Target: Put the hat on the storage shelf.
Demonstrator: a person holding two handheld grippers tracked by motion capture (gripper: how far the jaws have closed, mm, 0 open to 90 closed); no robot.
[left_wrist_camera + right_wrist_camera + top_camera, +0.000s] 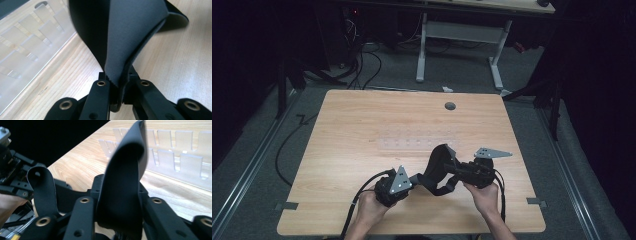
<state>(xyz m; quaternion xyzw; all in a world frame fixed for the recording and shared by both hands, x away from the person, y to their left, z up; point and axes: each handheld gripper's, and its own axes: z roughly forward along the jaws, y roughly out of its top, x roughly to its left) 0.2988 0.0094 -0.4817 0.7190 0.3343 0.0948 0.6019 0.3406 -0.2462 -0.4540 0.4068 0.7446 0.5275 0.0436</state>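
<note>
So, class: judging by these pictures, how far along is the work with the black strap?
Done: the black strap is lifted off the table. In hand: the left hand-held gripper pinches one end, while the strap's other part sits between the right hand-held gripper's jaws. Left: the clear slotted tray beyond looks unused.
</note>
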